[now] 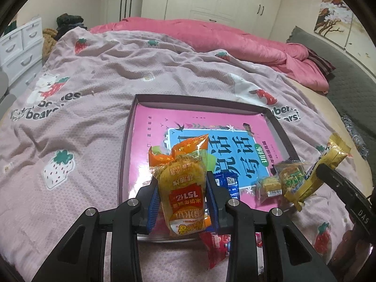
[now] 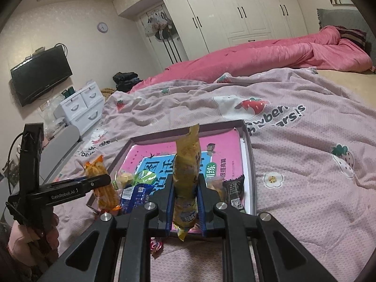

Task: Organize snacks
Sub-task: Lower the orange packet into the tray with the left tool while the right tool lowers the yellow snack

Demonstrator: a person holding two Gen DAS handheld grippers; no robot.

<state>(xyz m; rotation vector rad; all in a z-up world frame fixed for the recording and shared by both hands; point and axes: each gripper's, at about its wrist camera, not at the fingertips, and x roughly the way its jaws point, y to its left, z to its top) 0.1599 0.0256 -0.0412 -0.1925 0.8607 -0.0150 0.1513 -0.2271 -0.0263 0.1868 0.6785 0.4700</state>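
Observation:
My left gripper (image 1: 183,185) is shut on an orange rice-cracker packet (image 1: 182,176), held upright over the near end of a shallow box (image 1: 127,127) with a pink book cover inside. From the right wrist view the same orange rice-cracker packet (image 2: 103,183) shows at the left in the left gripper (image 2: 105,179). My right gripper (image 2: 185,188) is shut on a long yellow snack packet (image 2: 186,164), standing on end above the box (image 2: 252,164). That yellow snack packet (image 1: 322,169) appears at the right in the left wrist view. Several small packets (image 1: 289,176) lie in the box's near part.
The box rests on a pink strawberry-print blanket (image 1: 94,82) over a bed. A red wrapper (image 1: 216,244) lies on the blanket just outside the box's near wall. A rumpled pink duvet (image 1: 211,37) lies farther back; white drawers (image 1: 18,44) stand at the left.

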